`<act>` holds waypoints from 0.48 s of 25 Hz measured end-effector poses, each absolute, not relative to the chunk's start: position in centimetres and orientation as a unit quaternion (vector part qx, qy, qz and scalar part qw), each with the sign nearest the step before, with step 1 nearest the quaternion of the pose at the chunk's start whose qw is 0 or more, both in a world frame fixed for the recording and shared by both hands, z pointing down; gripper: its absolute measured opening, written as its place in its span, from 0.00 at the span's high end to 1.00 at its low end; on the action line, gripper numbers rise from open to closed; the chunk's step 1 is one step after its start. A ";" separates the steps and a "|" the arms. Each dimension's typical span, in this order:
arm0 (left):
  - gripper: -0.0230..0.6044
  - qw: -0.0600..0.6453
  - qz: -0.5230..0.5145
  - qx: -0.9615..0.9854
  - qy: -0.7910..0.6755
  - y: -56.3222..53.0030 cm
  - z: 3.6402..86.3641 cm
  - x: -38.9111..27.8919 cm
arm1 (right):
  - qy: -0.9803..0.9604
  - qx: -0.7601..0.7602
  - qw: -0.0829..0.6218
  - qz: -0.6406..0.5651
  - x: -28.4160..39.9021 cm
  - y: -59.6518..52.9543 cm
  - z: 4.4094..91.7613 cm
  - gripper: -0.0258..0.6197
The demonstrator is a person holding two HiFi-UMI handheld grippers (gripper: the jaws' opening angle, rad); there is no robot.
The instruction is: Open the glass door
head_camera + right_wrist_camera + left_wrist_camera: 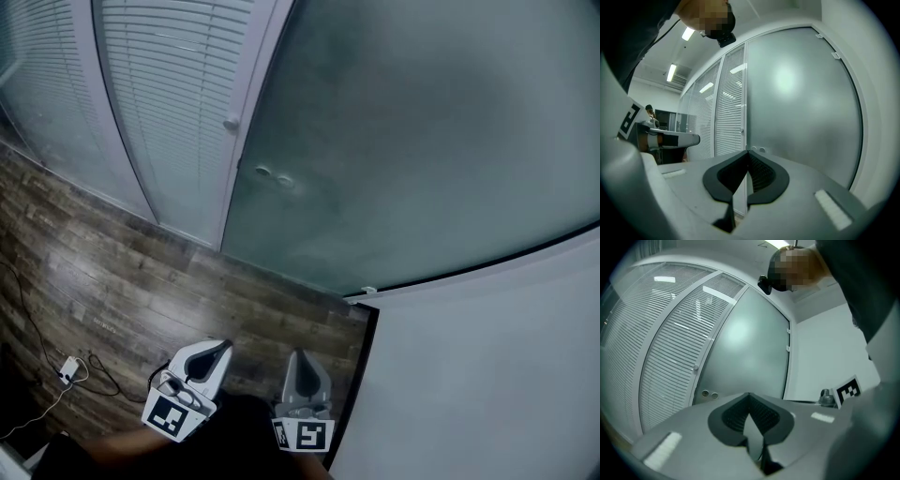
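The frosted glass door [412,141] fills the upper right of the head view and stands closed in its pale frame. Two small round fittings [273,175] sit near its left edge, and a little knob [231,123] sticks out of the frame beside them. My left gripper [214,353] and right gripper [300,364] hang side by side low in the picture, some way short of the door, both shut and holding nothing. The door [750,348] shows ahead of my left gripper [749,395]. It [801,103] also lies ahead of my right gripper [747,152].
Glazed panels with slatted blinds [178,103] run along the left of the door. A white wall [487,375] closes the right side. The floor is dark wood planks [122,281], with a cable and plug [67,368] at the lower left.
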State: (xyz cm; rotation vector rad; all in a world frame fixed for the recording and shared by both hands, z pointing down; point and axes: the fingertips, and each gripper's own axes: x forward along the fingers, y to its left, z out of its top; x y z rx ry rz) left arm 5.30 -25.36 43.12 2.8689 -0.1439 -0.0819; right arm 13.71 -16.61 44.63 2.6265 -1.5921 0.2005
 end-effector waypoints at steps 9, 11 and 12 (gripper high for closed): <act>0.96 0.136 -0.017 0.987 -0.087 -28.7 44.3 4.4 | -0.542 0.836 0.046 0.072 12.5 -19.4 45.0 0.96; 0.96 0.138 -0.012 0.986 -0.096 -29.0 44.8 4.2 | -0.544 0.834 0.045 0.076 12.7 -19.7 45.4 0.96; 0.96 0.139 -0.011 0.985 -0.101 -29.2 45.0 4.1 | -0.546 0.833 0.044 0.079 12.7 -19.8 45.7 0.96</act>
